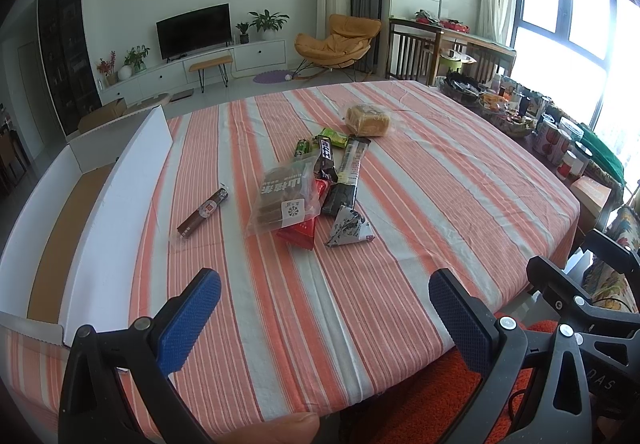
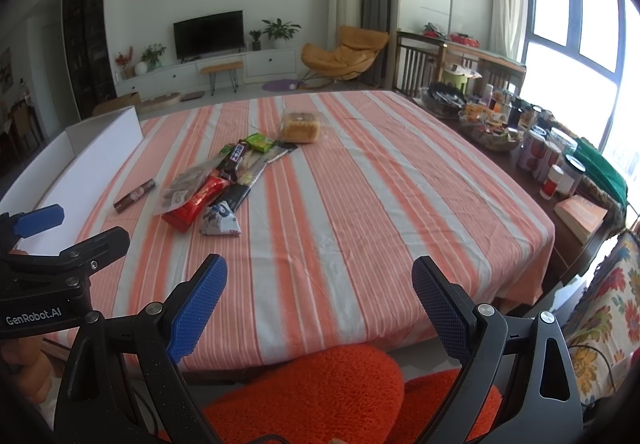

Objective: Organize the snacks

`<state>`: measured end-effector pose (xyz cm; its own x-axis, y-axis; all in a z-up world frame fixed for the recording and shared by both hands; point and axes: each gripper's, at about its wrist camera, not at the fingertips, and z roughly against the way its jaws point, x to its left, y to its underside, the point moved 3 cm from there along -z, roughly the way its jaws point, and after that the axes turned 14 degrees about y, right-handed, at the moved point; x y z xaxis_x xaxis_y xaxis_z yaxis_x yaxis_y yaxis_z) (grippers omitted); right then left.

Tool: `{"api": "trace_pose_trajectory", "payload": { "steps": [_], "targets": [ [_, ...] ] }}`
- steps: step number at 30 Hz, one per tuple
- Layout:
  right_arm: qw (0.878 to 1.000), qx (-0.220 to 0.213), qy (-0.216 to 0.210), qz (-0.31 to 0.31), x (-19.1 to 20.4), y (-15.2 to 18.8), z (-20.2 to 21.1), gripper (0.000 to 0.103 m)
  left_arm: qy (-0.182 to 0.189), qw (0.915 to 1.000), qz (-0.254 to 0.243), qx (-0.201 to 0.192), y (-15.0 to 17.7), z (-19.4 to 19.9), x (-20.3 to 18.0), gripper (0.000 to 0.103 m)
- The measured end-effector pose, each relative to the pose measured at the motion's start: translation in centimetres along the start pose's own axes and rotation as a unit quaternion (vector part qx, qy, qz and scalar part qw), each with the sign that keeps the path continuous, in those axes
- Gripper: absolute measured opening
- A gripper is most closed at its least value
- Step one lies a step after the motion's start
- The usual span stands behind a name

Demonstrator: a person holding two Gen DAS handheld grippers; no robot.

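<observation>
A pile of snacks lies mid-table on the striped cloth (image 1: 420,204): a clear bag of brown slabs (image 1: 282,196), a red pack (image 1: 300,230), a triangular black-and-white pack (image 1: 349,227), a long dark pack (image 1: 347,172), green packs (image 1: 332,137) and a wrapped bread loaf (image 1: 367,119). A brown sausage stick (image 1: 203,211) lies apart to the left. An open white cardboard box (image 1: 120,196) stands at the left edge. My left gripper (image 1: 324,318) is open above the near table edge. My right gripper (image 2: 320,308) is open too, well short of the snacks (image 2: 224,180).
At the table's right side stand baskets of food (image 1: 508,112), jars and cans (image 2: 548,160) and a book (image 2: 580,216). A chair with an orange fuzzy cushion (image 2: 320,396) sits below the near edge. The right gripper's black frame (image 1: 592,296) shows in the left wrist view.
</observation>
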<state>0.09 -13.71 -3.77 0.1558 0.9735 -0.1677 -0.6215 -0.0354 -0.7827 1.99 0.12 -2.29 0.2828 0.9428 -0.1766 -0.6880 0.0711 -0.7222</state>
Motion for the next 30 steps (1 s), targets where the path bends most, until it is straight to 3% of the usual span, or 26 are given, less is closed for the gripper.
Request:
{"api": "trace_pose_trajectory", "payload": {
  "steps": [30],
  "targets": [
    [1.0,0.001,-0.001,-0.001,0.0,0.01,-0.03,0.096,0.001,1.0,0.001,0.001,-0.02,-0.02,0.12,0.103]
  ]
}}
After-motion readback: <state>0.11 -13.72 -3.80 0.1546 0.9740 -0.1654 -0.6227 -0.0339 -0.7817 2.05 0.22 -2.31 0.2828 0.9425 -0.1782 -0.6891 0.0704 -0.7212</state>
